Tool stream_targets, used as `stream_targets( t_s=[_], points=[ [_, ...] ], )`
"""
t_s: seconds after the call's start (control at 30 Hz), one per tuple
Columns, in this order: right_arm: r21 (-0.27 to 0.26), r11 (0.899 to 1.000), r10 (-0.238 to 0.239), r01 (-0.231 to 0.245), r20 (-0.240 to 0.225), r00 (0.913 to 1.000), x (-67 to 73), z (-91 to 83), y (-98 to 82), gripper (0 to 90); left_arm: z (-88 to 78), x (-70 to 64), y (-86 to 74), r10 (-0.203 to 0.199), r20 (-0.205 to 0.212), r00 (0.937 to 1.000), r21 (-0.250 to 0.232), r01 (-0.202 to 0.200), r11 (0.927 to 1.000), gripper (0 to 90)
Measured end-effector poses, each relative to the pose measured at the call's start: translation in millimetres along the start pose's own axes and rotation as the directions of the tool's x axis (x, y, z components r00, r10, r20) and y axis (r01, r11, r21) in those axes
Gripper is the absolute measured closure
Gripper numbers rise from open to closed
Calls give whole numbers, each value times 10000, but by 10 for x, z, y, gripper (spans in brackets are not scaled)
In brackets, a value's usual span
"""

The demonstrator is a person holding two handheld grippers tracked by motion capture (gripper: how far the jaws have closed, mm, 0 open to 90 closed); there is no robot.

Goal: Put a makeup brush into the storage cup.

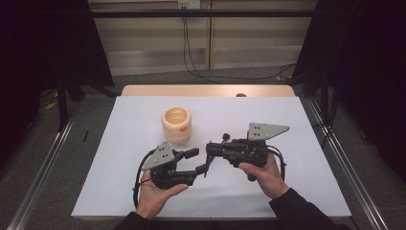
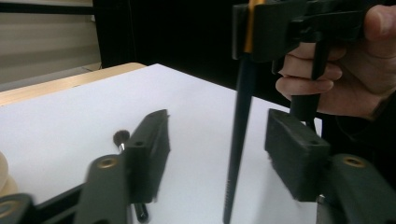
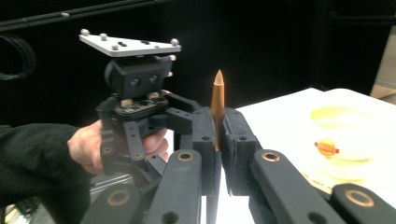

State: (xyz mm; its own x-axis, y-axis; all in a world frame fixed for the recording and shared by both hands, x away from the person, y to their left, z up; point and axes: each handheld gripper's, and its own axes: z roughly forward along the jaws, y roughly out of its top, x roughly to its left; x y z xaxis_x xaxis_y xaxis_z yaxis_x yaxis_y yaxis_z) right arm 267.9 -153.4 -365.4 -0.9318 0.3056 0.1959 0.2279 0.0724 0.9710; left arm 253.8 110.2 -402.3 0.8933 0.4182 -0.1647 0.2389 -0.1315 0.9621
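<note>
- Paintbrush (image 1: 209,160) sits centre frame in the high view, between the right gripper (image 1: 210,149) and left gripper (image 1: 194,160); both hands hover low over the white bench (image 1: 287,182), a ribbed cream cup (image 1: 176,125) above-left.
- Left gripper view: its jaws stand spread, the dark handle (image 2: 238,140) upright between them untouched; a second brush (image 2: 122,140) lies lower left.
- Right gripper view: jaws pinch the paintbrush, orange tip (image 3: 217,93) pointing up at centre.

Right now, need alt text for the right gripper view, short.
The right gripper is shut on a slim brush, its orange pointed end sticking up between the black pads. Behind it at left, a hand holds the left gripper; a cream ribbed cup stands on the white table at right.
</note>
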Motion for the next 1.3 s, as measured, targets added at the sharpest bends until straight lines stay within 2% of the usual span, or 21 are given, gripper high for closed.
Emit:
stream_targets(
  t_s=[0.03, 0.07, 0.13, 0.17, 0.23, 0.37, 0.4, 0.43, 0.47, 0.63, 0.7, 0.73, 0.83, 1.03, 1.13, 1.17, 1.3],
  points=[
    [8, 10000, -1, 1, -90, 10000, 1, 1, 2, 842, 0, 0, 0, 0, 0, 10000, 0, 0, 10000, 381],
    [43, 10000, 16, -15, -172, 9999, 0, 4, 4, 842, 9, 4, -3, 72, 204, 9998, 63, -73, 10000, 382],
    [78, 10000, -6, 8, -212, 9998, -1, 9, 5, 841, 16, -1, -2, 132, 230, 9996, 97, -134, 9999, 385],
    [78, 10000, 62, -59, -432, 9990, -4, 18, 7, 841, 23, -12, -2, 197, 323, 9993, 184, -203, 9996, 443],
    [130, 9999, 6, 0, -457, 9990, -4, 21, 8, 841, 26, -17, 0, 235, 320, 9992, 237, -243, 9994, 462],
    [347, 9994, -82, 97, -433, 9990, -5, 39, 4, 841, 28, -24, 0, 244, 467, 9986, 304, -258, 9992, 624],
    [347, 9994, -82, 97, -433, 9990, -5, 39, 4, 841, 25, -20, 5, 274, 541, 9982, 373, -295, 9989, 624],
    [381, 9992, -93, 110, -444, 9990, -8, 49, -4, 841, 25, -30, 13, 329, 559, 9979, 437, -353, 9984, 703],
    [378, 9992, -85, 103, -469, 9989, -8, 54, -6, 841, 24, -31, 19, 411, 609, 9973, 526, -444, 9976, 712],
    [424, 9990, -134, 151, -422, 9990, -2, 59, -11, 841, 34, -44, 24, 348, 693, 9970, 507, -384, 9980, 793],
    [411, 9991, -110, 127, -419, 9991, -4, 57, -14, 841, 38, -44, 25, 340, 732, 9967, 511, -378, 9980, 816],
    [411, 9991, -110, 127, -419, 9991, -4, 57, -14, 841, 43, -44, 30, 271, 901, 9956, 608, -327, 9976, 816],
    [405, 9991, -110, 127, -405, 9991, -5, 59, -25, 841, 59, -65, 44, 290, 737, 9969, 710, -343, 9969, 834],
    [295, 9995, -62, 74, -396, 9992, 7, 46, -29, 831, 56, -78, 44, 402, 784, 9961, 577, -448, 9973, 838],
    [275, 9993, -256, 266, -367, 9990, 32, 56, -28, 772, 51, -77, 45, 380, 710, 9968, 573, -421, 9975, 838],
    [356, 9982, -479, 492, -351, 9982, 63, 66, -26, 719, 50, -81, 43, 331, 710, 9969, 521, -368, 9980, 839],
    [359, 9980, -504, 516, -339, 9982, 86, 83, -29, 649, 46, -77, 43, 363, 698, 9969, 514, -399, 9979, 839]
  ],
)
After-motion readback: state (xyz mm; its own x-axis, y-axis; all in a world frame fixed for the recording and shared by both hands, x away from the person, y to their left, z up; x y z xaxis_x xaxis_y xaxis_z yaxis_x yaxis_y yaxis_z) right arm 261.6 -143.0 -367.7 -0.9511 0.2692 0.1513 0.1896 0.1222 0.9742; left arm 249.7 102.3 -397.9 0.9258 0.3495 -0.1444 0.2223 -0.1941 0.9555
